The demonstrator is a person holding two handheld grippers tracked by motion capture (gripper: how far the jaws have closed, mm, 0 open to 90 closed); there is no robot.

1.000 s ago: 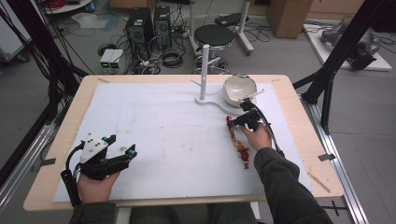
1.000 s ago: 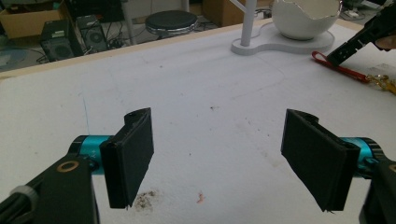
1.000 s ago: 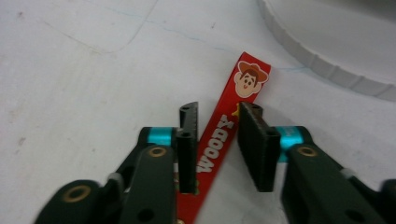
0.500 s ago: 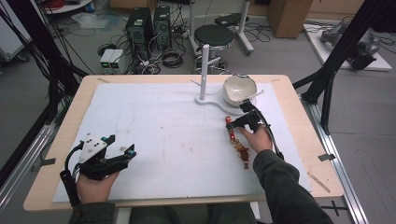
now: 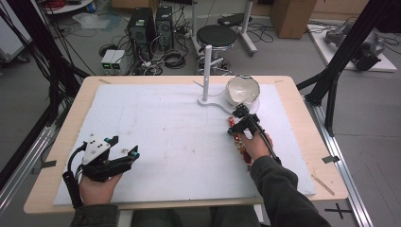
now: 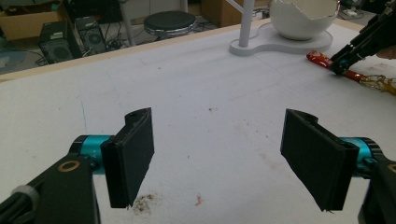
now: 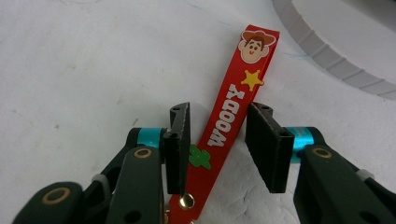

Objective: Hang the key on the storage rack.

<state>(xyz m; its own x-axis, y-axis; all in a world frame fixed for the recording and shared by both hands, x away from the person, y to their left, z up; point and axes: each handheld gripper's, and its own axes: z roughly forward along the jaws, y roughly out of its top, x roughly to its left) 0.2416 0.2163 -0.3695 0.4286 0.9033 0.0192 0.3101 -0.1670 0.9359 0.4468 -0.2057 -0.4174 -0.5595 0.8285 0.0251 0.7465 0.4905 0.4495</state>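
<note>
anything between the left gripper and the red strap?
Nothing. In the left gripper view only bare white mat runs from the left gripper to the red strap; the high view agrees.

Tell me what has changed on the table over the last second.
The right gripper has edged along the red Woody strap toward the white bowl, its jaws just closing, the strap between them but not clamped. The left gripper stayed open and in place; the strap stayed flat.

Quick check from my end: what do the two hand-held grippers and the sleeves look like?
Both are black with flat, ribbed black pads and turquoise collars. The left hand-held gripper carries a grey three-cornered plate and trails a black cable. The right hand-held gripper has brass-coloured pivot rings on its arms. The sleeves are dark olive-grey.
</note>
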